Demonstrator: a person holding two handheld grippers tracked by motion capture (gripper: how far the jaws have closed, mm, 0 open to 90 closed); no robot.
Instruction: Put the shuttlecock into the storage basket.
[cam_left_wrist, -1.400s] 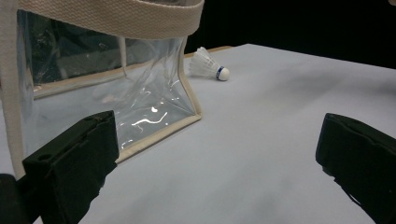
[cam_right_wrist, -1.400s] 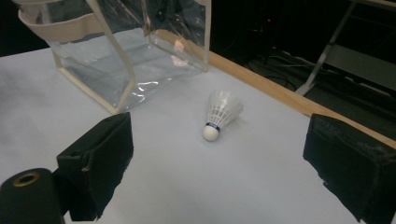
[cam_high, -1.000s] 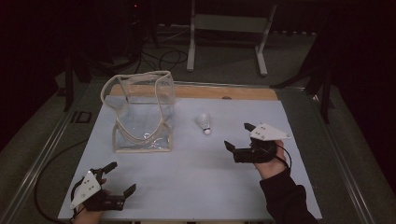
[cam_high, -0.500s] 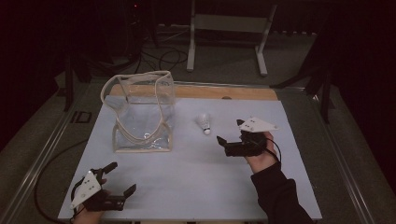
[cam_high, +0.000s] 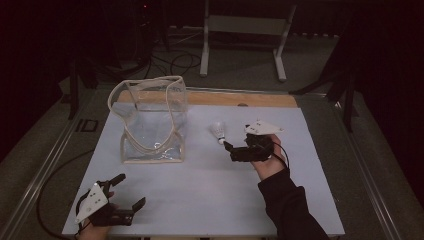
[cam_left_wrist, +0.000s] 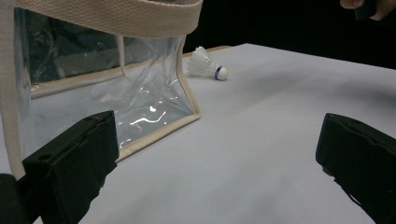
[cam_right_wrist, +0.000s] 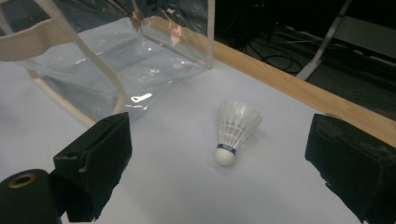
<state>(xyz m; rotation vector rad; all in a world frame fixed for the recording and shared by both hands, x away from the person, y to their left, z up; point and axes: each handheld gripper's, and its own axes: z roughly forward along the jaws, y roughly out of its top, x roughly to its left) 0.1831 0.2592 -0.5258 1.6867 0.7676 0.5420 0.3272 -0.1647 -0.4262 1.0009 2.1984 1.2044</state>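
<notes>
On the desk, mid-right: shuttlecock lies on its side on the white desk, cork end toward the person, just right of the clear bag but not touching it
Right gripper: jaws spread wide, nothing in them, just short of the cork; in the right gripper view the shuttlecock sits between the two jaws, a bit ahead
Left gripper: near front-left corner, jaws spread, idle, well apart from everything; its view looks past the bag to the shuttlecock
Step in hand (my guess): closing in to pick up the shuttlecock
How to do it well: go low and straight on, get the jaws either side of the cork or the skirt base, not the flared tips; squeeze gently, feathers look crushable; it's light and round, may roll off if nudged by one jaw first
Bag: stands open, straps arching over the mouth; could snag on a drop-in
Hard to make out: room beyond the desk v. dark; bag's inside blurred by glare, can't tell if anything's in it; print on the cork band unreadable
</notes>
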